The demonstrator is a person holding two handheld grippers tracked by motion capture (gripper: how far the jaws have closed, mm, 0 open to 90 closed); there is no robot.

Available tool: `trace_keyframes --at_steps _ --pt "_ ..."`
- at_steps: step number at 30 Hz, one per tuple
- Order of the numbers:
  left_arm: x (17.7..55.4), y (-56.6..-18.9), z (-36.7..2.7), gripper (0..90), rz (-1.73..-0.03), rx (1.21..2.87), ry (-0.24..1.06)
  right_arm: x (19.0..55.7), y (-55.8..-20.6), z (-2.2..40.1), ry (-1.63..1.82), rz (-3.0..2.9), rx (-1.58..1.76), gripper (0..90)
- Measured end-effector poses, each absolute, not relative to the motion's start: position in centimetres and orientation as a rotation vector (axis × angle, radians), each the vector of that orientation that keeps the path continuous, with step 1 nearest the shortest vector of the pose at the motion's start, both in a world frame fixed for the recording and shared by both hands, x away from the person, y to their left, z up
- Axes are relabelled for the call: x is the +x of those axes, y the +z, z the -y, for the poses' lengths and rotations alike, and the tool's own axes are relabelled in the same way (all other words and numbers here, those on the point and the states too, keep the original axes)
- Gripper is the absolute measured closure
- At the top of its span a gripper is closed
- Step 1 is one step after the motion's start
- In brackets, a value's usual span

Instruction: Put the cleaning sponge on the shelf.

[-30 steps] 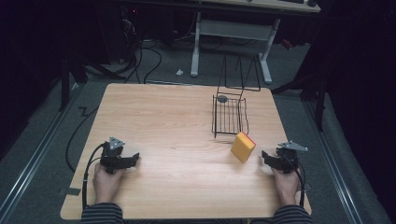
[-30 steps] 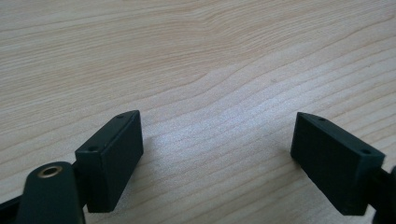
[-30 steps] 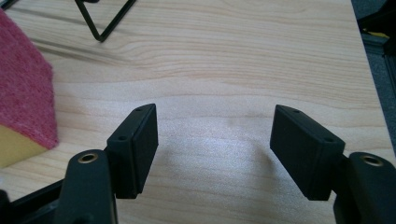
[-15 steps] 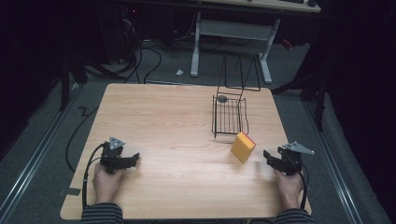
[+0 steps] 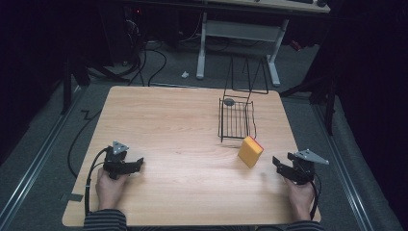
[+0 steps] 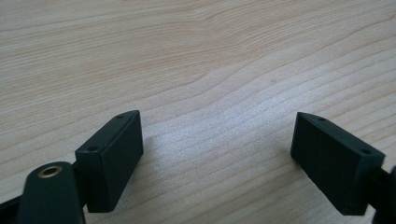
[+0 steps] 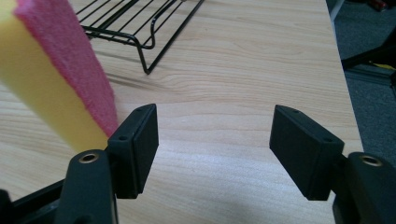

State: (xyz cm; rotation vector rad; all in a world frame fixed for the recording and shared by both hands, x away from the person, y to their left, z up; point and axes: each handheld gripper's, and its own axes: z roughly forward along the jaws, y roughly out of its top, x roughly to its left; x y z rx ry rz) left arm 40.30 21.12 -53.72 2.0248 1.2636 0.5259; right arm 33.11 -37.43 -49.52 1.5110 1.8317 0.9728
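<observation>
Sponge (image 5: pixel 250 151) near right edge of surface (image 5: pixel 168 125), propped just before wire rack (image 5: pixel 235 119); no readable writing.
Right tongs (image 5: pixel 278 165) apart, empty, lifted slightly outward versus earlier; left tongs (image 5: pixel 139 164) apart, unmoved near front-left corner.

both tongs (image 5: pixel 140 162) (image 5: pixel 276 162) agape, nothing held

1. Table (image 5: pixel 168 115): pale wood grain, square top.
2. Wire rack (image 5: pixel 235 118) sits on the table's far right part, black, with a tall wire frame at its far end.
3. Small grey disc (image 5: pixel 229 101) lies at the rack's far left corner.
4. Desk frame (image 5: pixel 240 33) stands on the grey floor beyond the table, white legs.
5. Cables (image 5: pixel 149 57) trail over the floor at far left.
</observation>
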Motion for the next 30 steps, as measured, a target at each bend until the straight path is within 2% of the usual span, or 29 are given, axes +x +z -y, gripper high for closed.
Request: trace_keyframes --at_steps 30 --pt "40.3 -53.7 -21.1 17.4 -1.264 2.023 0.529 30.2 -48.6 34.4 1.066 -1.897 1.379 31.9"
